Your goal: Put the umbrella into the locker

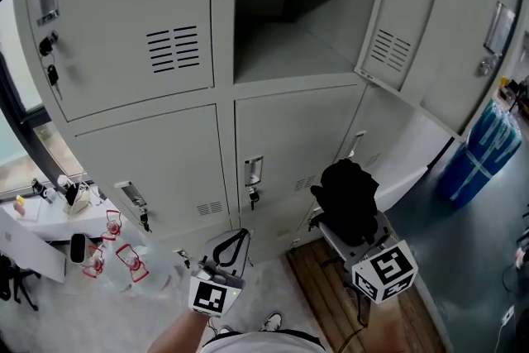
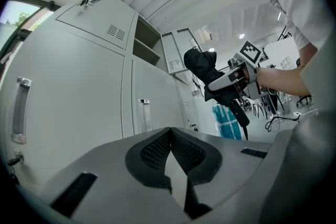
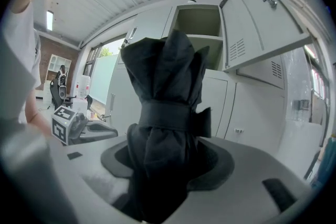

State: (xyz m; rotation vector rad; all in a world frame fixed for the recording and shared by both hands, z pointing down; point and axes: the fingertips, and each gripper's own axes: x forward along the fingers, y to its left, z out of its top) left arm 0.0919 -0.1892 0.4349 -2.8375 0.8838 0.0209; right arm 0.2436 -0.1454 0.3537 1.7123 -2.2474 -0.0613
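A black folded umbrella (image 1: 347,190), strapped round its middle, stands upright between the jaws of my right gripper (image 1: 345,217), which is shut on it. In the right gripper view the umbrella (image 3: 165,102) fills the middle and hides the gripper's (image 3: 168,162) pads. The grey locker bank has one open upper compartment (image 1: 289,54) with a shelf inside, its door (image 1: 393,21) swung out to the right. The umbrella is below and to the right of that opening. My left gripper (image 1: 234,242) sits low in front of the lower doors, shut with nothing in it (image 2: 170,136). From there the umbrella (image 2: 202,68) shows in the right gripper (image 2: 231,78).
A lower locker door (image 1: 405,161) stands ajar at the right. A blue bin (image 1: 488,149) is by the far right lockers. A cluttered desk (image 1: 50,223) and clear bottles with red labels (image 1: 124,256) are at the lower left. A wooden floor strip (image 1: 331,298) lies under the right gripper.
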